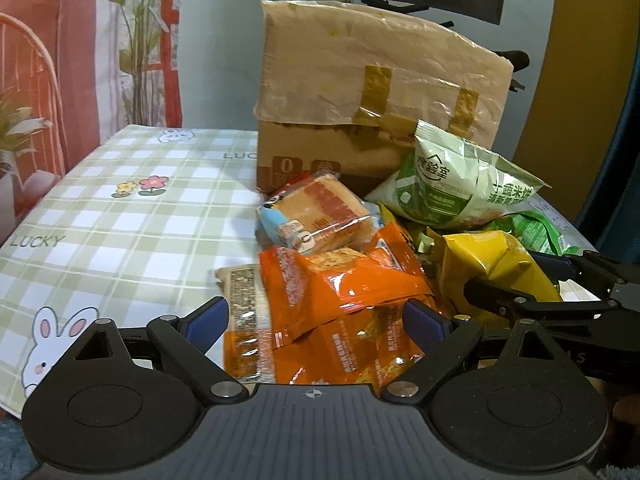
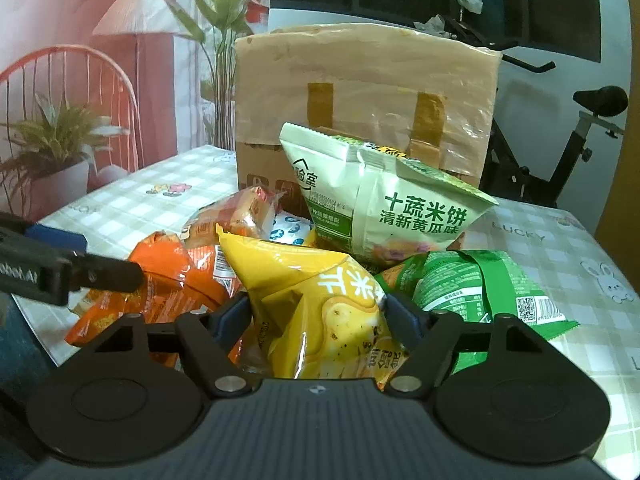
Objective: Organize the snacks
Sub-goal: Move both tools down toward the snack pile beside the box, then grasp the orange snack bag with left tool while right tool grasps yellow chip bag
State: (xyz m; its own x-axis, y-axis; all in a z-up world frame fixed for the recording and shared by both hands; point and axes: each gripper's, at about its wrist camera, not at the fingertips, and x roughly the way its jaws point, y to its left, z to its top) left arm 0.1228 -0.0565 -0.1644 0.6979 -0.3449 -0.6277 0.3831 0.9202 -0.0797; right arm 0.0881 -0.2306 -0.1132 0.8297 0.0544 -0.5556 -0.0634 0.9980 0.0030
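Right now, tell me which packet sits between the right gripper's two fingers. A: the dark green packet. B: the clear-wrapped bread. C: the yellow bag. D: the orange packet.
C: in the right wrist view the yellow bag fills the gap of the right gripper, its blue pads flanking it on either side; whether they press it is unclear.

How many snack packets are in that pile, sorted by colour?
Counting only what shows:
Orange packets: 2
Yellow bag: 1
White-and-green rice cracker bag: 1
Dark green bag: 1
Clear-wrapped bread: 1
Total: 6, though more may lie hidden beneath the pile.
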